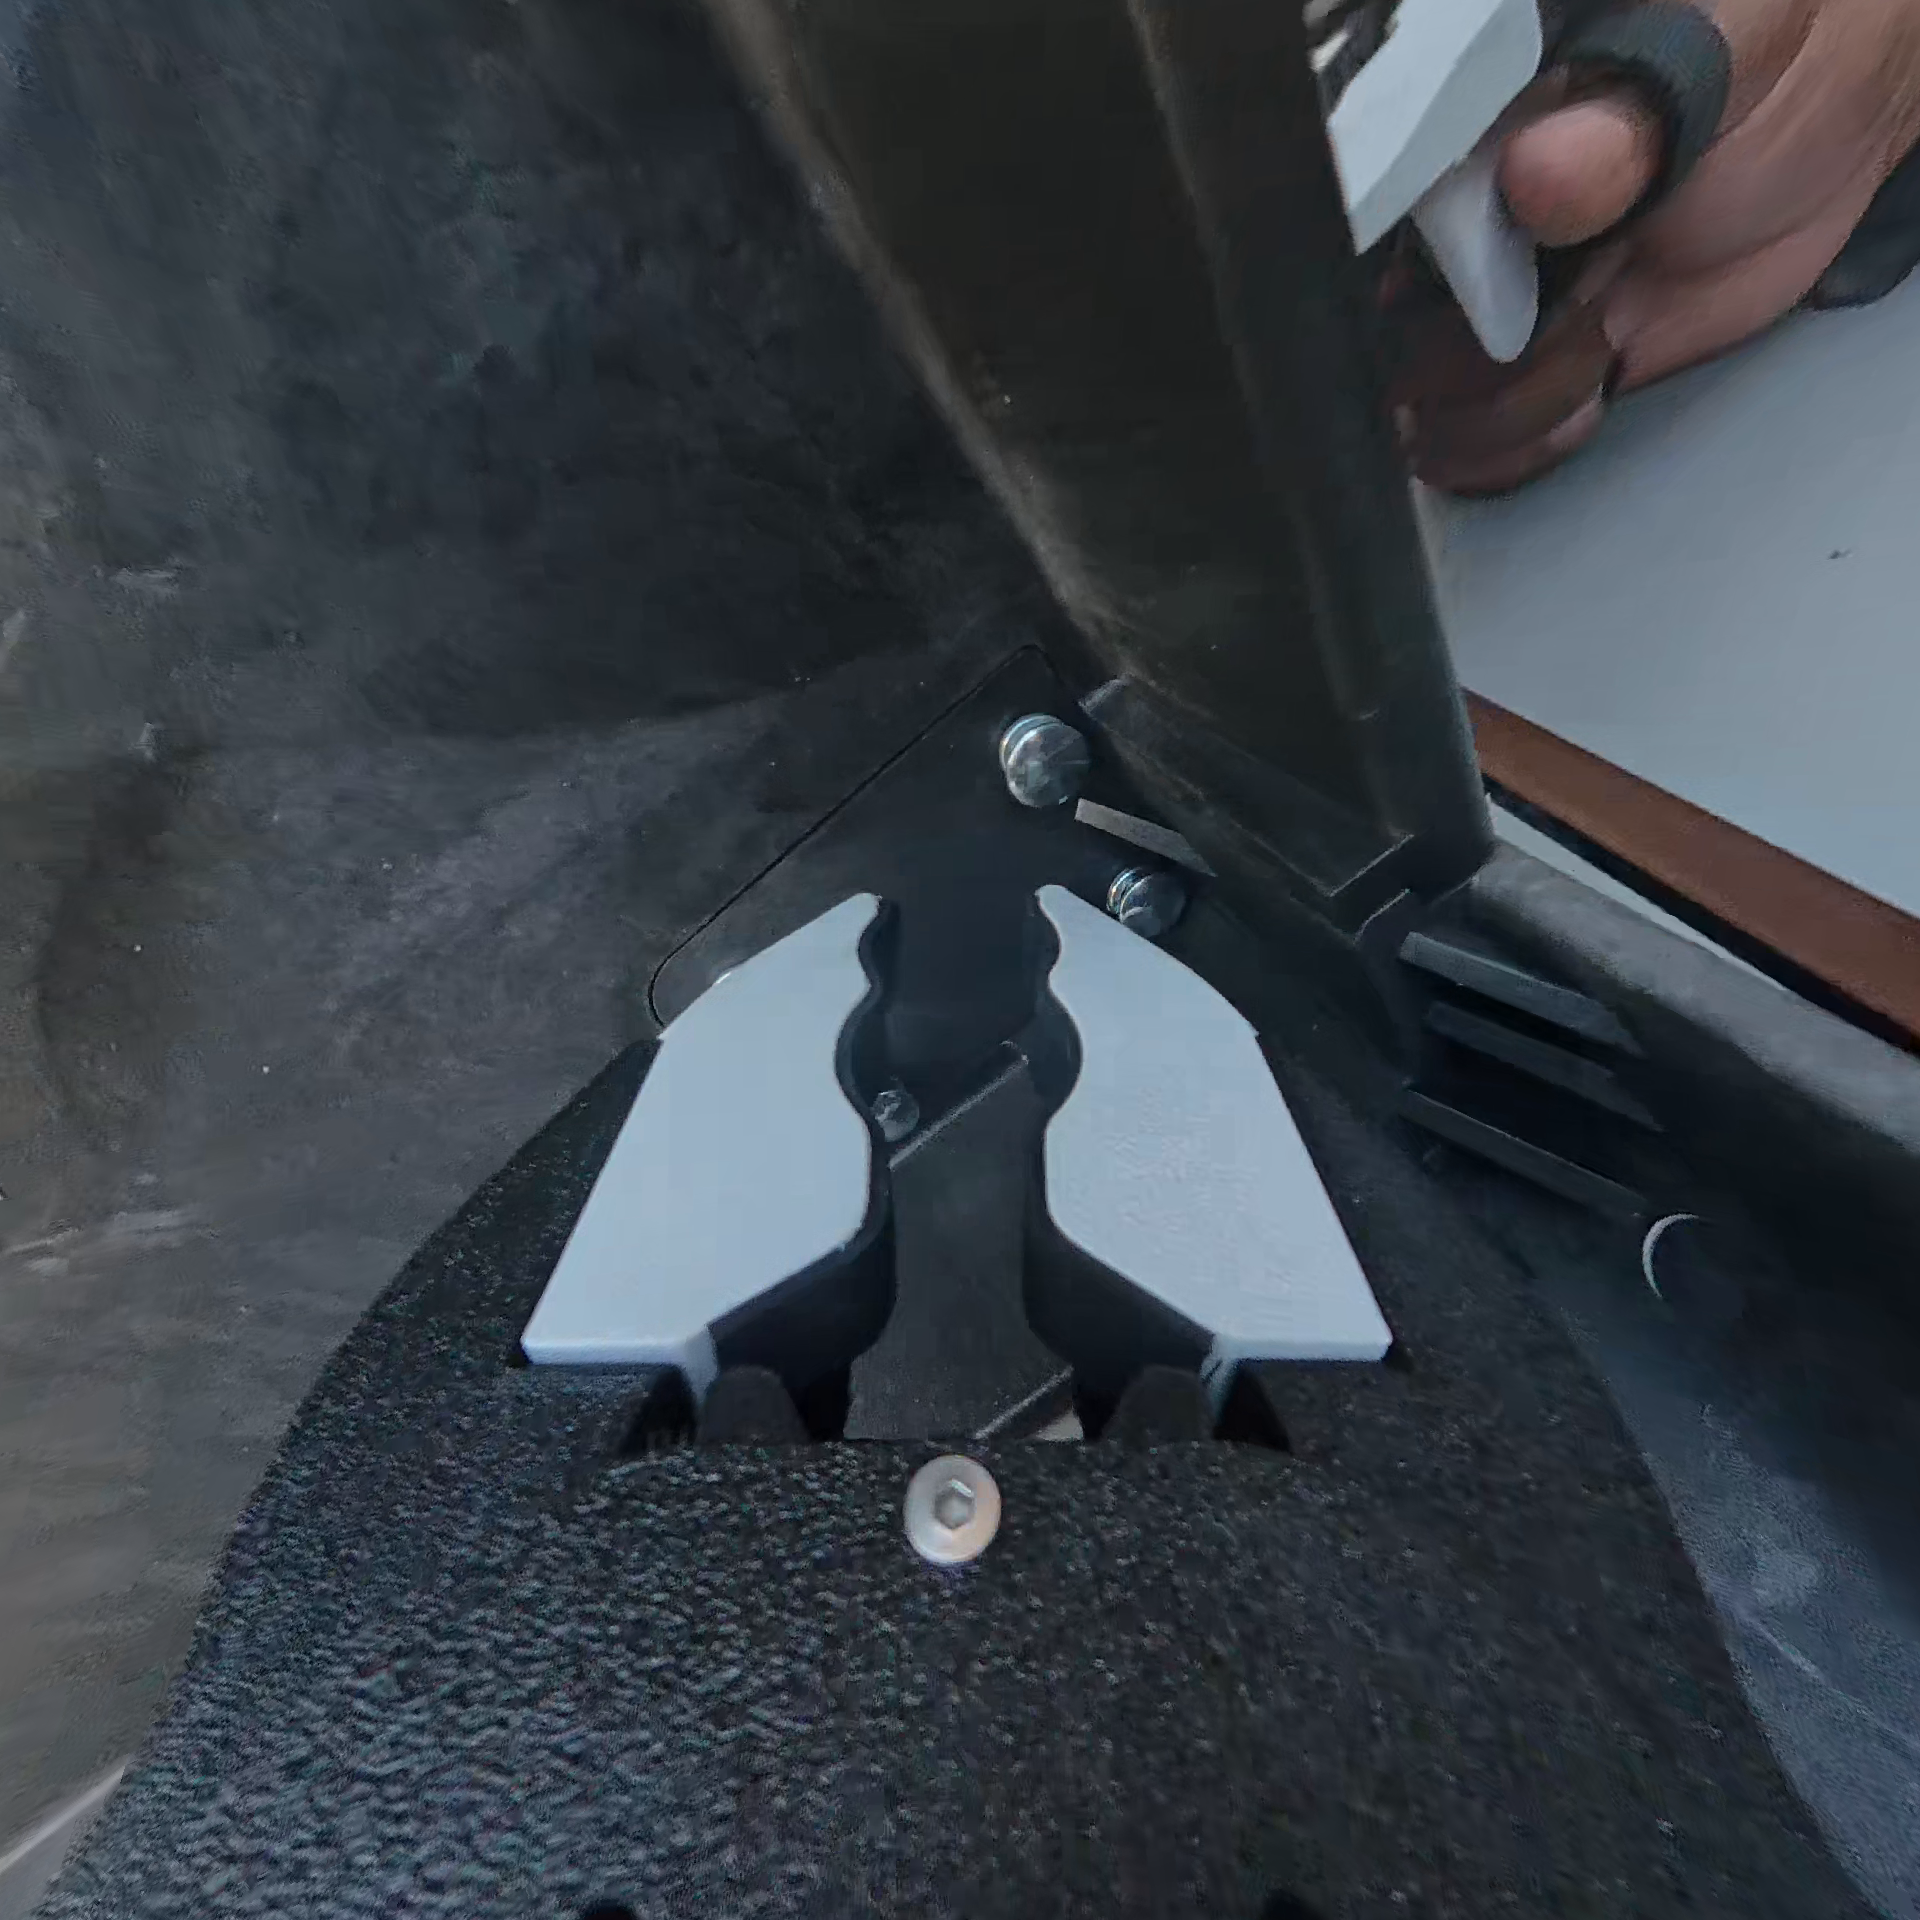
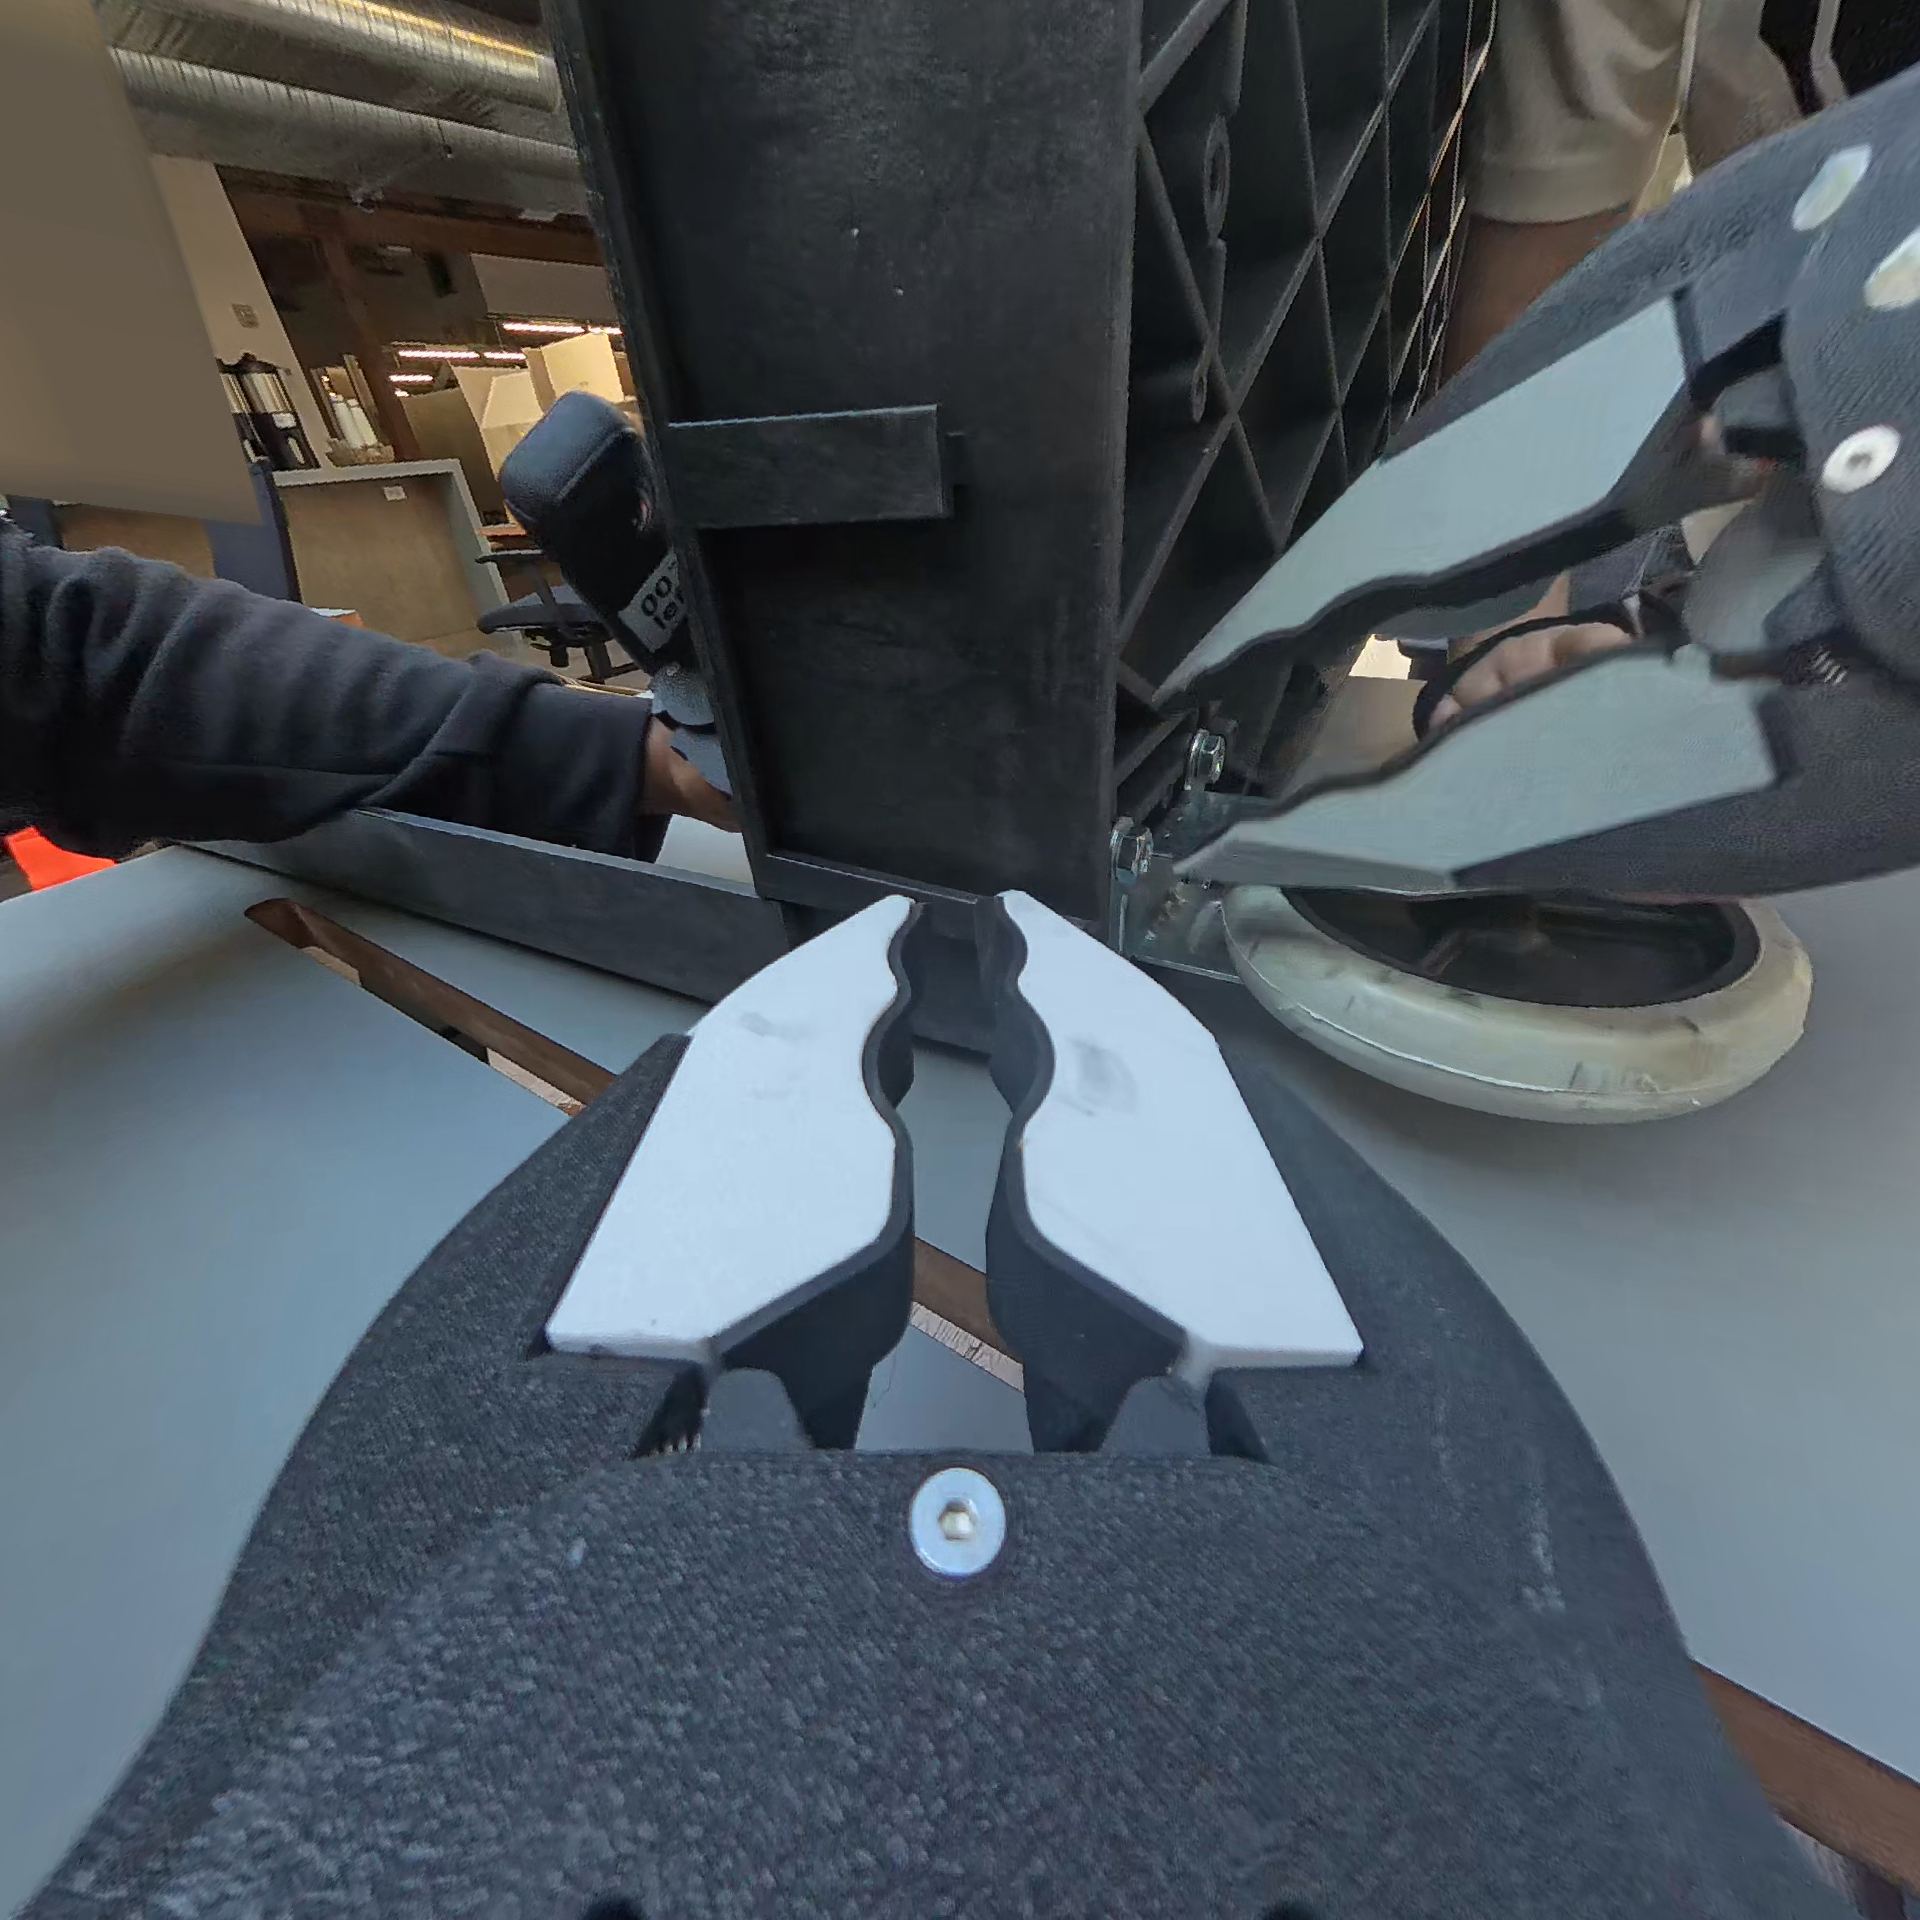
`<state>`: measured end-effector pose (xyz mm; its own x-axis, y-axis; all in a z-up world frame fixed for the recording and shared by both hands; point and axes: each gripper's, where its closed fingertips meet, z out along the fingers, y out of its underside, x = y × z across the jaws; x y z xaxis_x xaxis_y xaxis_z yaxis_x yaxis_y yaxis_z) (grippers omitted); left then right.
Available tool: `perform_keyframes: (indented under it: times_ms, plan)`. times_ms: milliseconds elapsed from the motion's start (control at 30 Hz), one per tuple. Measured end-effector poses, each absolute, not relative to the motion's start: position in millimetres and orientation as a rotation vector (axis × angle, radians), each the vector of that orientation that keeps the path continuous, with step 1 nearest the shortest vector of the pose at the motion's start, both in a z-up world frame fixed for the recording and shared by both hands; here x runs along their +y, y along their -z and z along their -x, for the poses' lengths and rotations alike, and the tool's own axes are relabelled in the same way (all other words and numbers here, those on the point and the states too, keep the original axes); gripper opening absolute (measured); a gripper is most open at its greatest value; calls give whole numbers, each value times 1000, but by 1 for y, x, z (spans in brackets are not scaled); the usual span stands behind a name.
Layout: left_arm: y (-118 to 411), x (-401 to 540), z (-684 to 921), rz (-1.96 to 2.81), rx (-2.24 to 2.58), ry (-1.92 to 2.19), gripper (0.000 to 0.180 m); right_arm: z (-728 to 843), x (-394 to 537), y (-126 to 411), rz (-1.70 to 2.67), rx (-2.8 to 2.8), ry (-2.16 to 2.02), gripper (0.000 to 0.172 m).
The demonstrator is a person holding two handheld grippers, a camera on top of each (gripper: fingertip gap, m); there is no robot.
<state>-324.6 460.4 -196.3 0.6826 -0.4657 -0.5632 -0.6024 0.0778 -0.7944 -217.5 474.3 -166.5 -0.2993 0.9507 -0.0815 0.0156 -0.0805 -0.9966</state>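
Looking along the left gripper [image 1: 958, 914], its two pale fingers stand a little apart over a flat black plate [image 1: 914, 831] with two silver screws [image 1: 1044, 761] at the foot of a big black cart part [image 1: 1039, 364]. I cannot tell if they squeeze anything. A hand [image 1: 1704, 239] with another gripper sits at the top right, above the grey surface [image 1: 1662, 644]. In the right view, the right gripper [image 2: 958, 920] points straight ahead, its fingers nearly closed around a thin black edge at the bottom of the upright black panel [image 2: 883, 520]. Another gripper [image 2: 1205, 769] reaches in from the right with fingers apart, just above a pale wheel [image 2: 1507, 1049] lying on the surface. A dark sleeve [image 2: 260, 707] reaches in from the left.
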Motion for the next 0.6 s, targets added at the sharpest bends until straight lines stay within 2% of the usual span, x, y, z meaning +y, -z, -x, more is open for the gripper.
perform_keyframes:
  times_ms: [600]
  plan:
    - [193, 464, 298, 1369, 1161, -396, 17, 219, 470, 168, 1098, -1423, -1490, 8]
